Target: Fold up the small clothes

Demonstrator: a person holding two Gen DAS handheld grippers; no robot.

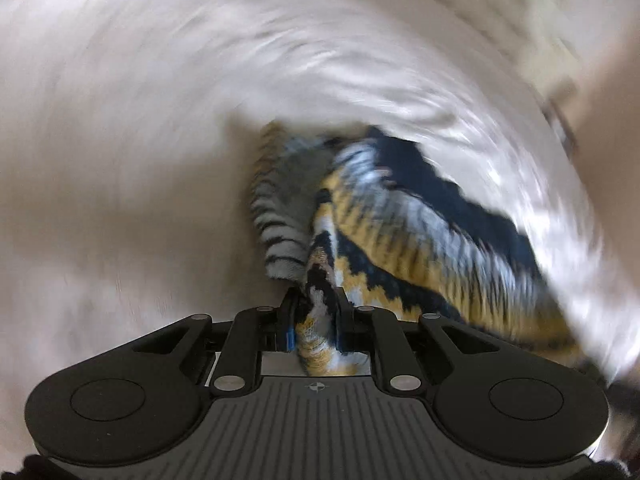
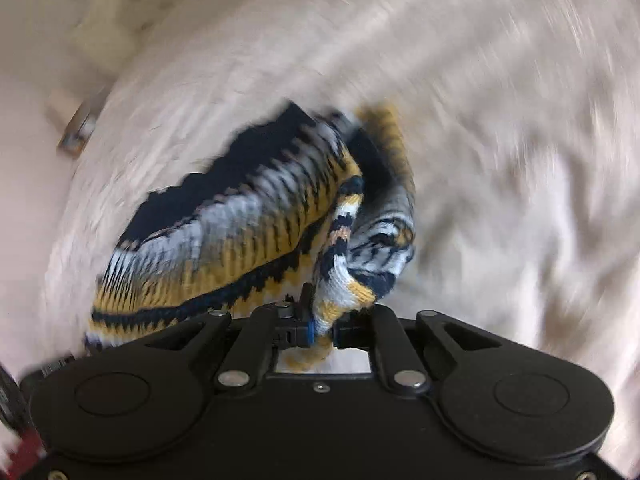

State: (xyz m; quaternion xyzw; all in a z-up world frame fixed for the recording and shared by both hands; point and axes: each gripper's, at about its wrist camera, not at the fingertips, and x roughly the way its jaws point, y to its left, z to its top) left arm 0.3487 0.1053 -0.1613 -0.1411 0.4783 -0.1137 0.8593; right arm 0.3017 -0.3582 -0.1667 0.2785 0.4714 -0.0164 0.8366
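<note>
A small knitted garment (image 1: 420, 232) with navy, yellow, white and grey zigzag bands hangs between both grippers above a pale cloth surface. My left gripper (image 1: 316, 308) is shut on one edge of it; the fabric bunches between the fingers and spreads away to the right. In the right wrist view the same garment (image 2: 240, 232) spreads to the left, and my right gripper (image 2: 322, 320) is shut on another bunched edge. Both views are smeared by motion blur.
A pale, wrinkled cloth surface (image 1: 140, 140) lies beneath and also fills the right wrist view (image 2: 520, 160). A small blurred brown object (image 2: 76, 128) sits at its left edge, also at the right in the left wrist view (image 1: 564, 120).
</note>
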